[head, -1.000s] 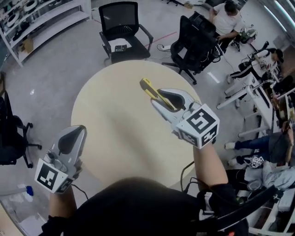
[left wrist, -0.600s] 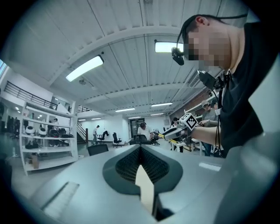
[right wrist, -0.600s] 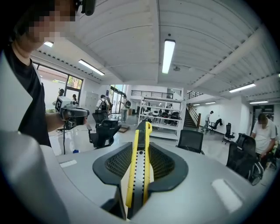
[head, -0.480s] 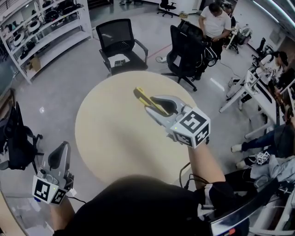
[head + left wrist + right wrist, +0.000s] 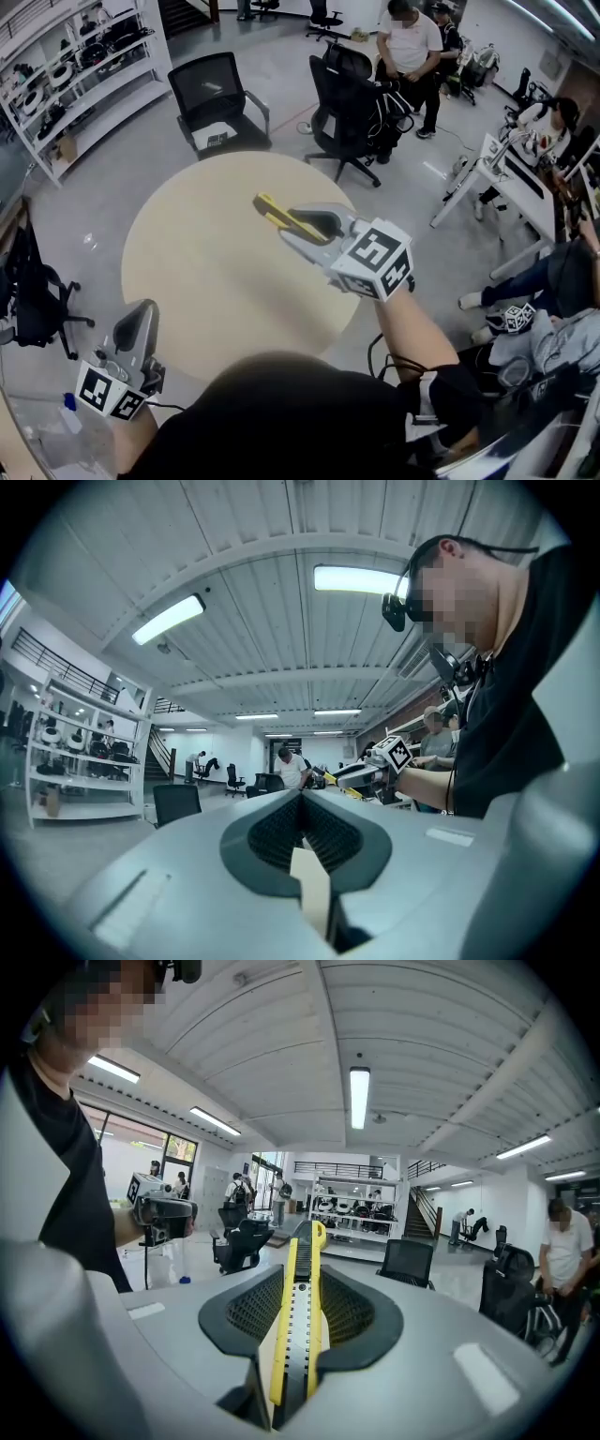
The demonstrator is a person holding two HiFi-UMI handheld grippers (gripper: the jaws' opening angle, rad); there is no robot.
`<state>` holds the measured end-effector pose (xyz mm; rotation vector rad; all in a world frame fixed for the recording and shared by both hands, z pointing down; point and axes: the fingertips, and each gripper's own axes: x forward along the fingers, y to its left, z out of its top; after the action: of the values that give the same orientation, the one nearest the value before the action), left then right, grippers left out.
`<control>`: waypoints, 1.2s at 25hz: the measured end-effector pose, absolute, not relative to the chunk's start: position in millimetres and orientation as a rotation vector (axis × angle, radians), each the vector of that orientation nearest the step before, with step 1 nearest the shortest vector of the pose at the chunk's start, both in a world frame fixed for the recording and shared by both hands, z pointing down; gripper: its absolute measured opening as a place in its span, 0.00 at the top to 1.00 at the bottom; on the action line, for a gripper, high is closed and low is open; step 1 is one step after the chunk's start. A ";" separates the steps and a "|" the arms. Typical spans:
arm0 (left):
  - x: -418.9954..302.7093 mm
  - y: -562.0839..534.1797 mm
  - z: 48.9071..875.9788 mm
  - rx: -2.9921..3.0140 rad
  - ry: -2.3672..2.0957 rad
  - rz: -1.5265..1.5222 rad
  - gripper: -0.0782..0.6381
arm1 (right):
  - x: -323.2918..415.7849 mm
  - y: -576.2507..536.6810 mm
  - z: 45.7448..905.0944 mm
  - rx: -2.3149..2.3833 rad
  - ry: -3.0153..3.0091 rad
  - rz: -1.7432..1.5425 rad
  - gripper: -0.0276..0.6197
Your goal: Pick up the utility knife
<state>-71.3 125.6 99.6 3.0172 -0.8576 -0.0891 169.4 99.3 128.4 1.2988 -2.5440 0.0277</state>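
Nearest the wearer, the left tool (image 5: 139, 317) hangs low beside the round bench (image 5: 187, 253), jaws together and empty, apparently leaving the work to the other hand; ahead, the right tool (image 5: 302, 223) is clamped lengthwise on the yellow utility knife (image 5: 274, 212), seemingly lifted clear above the benchtop; black office chairs (image 5: 217, 98) stand beyond.

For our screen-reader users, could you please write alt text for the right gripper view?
Right tongs clamp a yellow utility knife pointing ahead. Beyond, the left tongs hover at left, with office chairs and shelving behind.
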 end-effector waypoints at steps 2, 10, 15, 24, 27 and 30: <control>-55.9 138.4 99.1 3.020 -0.865 -0.071 0.90 | 183.1 110.5 129.4 1.288 -2.563 0.032 0.74; -54.9 169.7 98.0 3.026 -0.904 -0.009 0.90 | 181.1 132.7 127.6 1.264 -2.626 0.022 0.74; -54.3 177.3 89.6 3.042 -0.883 -0.025 0.90 | 183.8 144.1 119.7 1.284 -2.625 0.024 0.74; -126.5 153.3 94.4 3.099 -0.772 -0.039 0.90 | 106.0 145.5 106.0 1.378 -2.637 0.025 0.74; -136.2 142.6 93.9 3.098 -0.750 -0.071 0.90 | 89.2 144.9 102.0 1.375 -2.639 0.017 0.74; -162.2 137.1 99.0 3.105 -0.708 -0.102 0.90 | 54.6 148.1 101.8 1.363 -2.613 -0.007 0.74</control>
<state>-162.2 137.1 99.0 3.1045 -0.7077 -0.1017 54.6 148.1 101.8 1.3634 -2.6130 -0.0068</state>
